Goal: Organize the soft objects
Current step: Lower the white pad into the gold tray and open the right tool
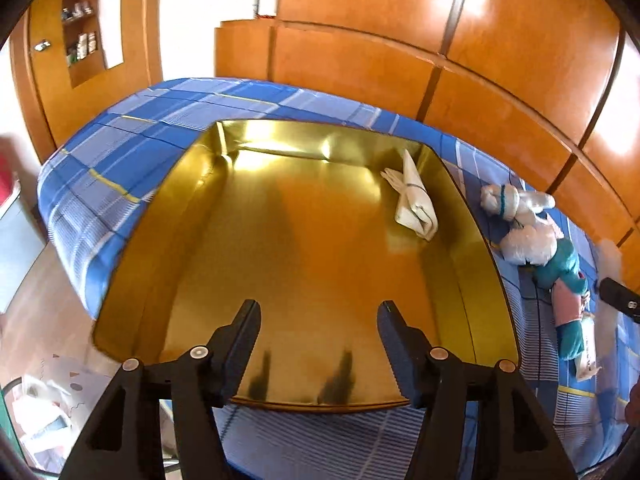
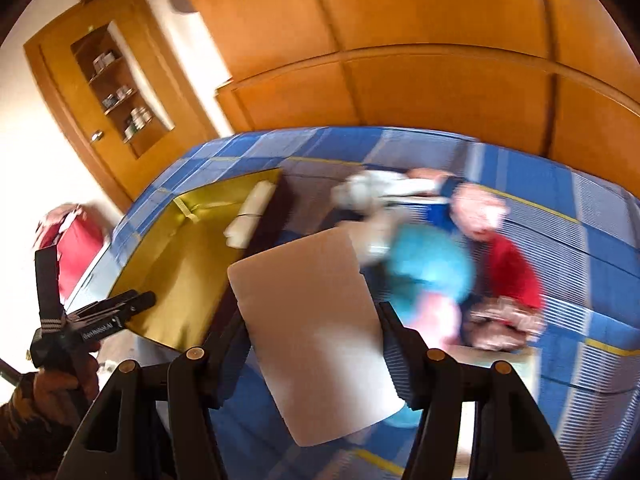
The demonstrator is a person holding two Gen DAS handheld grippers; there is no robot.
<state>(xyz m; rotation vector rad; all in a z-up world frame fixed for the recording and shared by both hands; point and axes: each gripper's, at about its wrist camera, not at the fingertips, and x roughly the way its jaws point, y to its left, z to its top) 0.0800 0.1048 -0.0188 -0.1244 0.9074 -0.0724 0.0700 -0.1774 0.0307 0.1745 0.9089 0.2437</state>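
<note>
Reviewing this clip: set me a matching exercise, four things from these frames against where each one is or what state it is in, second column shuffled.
Things:
1. folded cream cloth
2. white rectangular pad
3. white plush rabbit
4. left gripper

States or places:
A. lying on the blue checked bedspread, beside the box
B. open, nothing between the fingers
C. held in the right gripper
D. inside the gold box, near its far right corner

Pairs: 1-D, 2-C, 3-A, 4-B
</note>
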